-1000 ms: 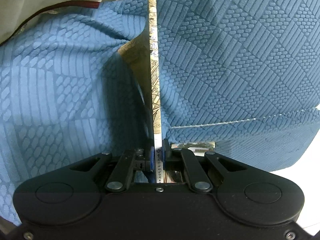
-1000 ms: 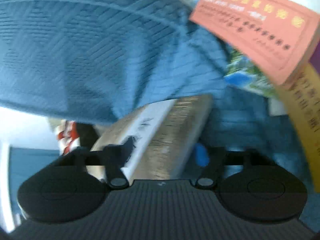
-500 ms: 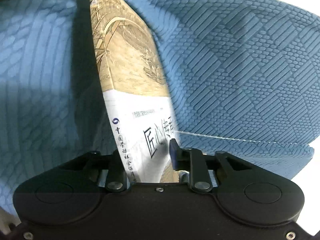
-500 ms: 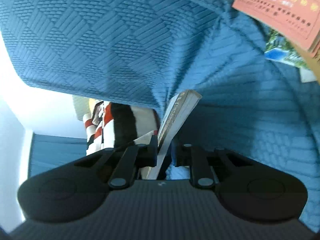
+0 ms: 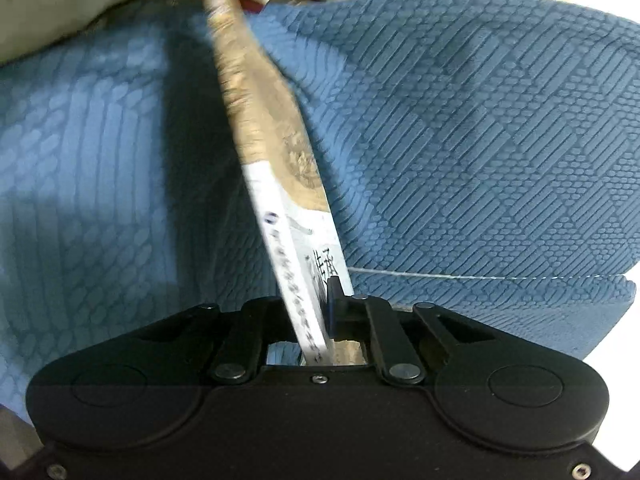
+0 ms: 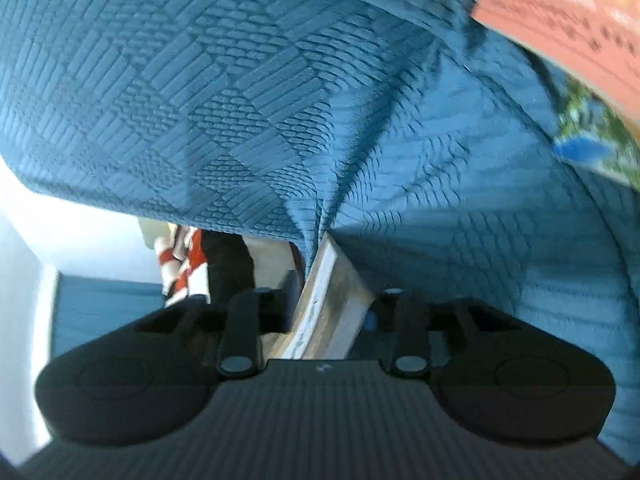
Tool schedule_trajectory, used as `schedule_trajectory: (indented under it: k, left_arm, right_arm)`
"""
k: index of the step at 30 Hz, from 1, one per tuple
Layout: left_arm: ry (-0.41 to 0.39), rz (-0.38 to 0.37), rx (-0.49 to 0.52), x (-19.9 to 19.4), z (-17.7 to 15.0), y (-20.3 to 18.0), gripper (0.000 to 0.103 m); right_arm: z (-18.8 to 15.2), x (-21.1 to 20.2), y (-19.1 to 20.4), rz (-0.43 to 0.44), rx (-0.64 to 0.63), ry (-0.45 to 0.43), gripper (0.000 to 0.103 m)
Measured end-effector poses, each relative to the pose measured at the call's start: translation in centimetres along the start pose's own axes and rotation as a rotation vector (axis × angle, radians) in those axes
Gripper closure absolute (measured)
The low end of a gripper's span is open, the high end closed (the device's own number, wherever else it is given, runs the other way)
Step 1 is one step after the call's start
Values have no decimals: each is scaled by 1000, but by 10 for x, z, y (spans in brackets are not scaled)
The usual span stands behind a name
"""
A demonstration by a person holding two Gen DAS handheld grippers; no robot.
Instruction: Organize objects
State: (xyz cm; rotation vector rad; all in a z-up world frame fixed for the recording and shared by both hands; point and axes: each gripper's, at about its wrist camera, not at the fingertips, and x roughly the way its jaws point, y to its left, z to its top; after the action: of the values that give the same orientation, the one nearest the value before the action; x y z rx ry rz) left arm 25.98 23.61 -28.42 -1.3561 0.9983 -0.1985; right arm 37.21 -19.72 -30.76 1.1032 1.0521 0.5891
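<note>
A book with a tan illustrated cover and a white band of Chinese text (image 5: 288, 200) stands on edge over the blue textured bedspread (image 5: 480, 140). My left gripper (image 5: 312, 308) is shut on its lower end. In the right wrist view the same book (image 6: 328, 300) sits between the jaws of my right gripper (image 6: 328, 316), which are spread wider than the book. An orange-red book (image 6: 568, 40) lies at the upper right with a green and blue cover (image 6: 592, 140) under it.
A cream fabric with black and red print (image 5: 120, 0) lies beyond the bedspread at the top. A red, white and black striped cloth (image 6: 188, 264) shows past the bedspread's edge. A white surface (image 6: 24, 240) lies at the left.
The book has turned in my left gripper from showing its cover back toward edge-on. My right gripper's jaws have spread from shut on the book's end to wider than it.
</note>
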Motion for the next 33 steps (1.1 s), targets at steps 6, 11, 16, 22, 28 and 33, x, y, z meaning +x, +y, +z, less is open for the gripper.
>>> schedule_trajectory:
  k: [6,11,16,22,28,33]
  left_arm:
    - [38,-40,49,-11,3,-11,90]
    - [64,-104,112,-22,-7,-36,90]
    - [121,-147,201,-30,-24,-71,89]
    - [215,-133,300,-26,-35,-108,89]
    - [297,-93,366,-14,-41,-110,90]
    - [352,-27,404,6,-40,-94,90]
  right_arm:
    - [-12,-24,48,-27,-194,-5,85]
    - [-22,-60,84,-9,-251,-80,85]
    - [-32,-108,113,-12,-307,-180,85]
    - [-50,-153,126,-57,-311,-290,84]
    - [-75,-181,118,-113,-308,-392,83]
    - [-92,-176,99,-202,-320,-410,83]
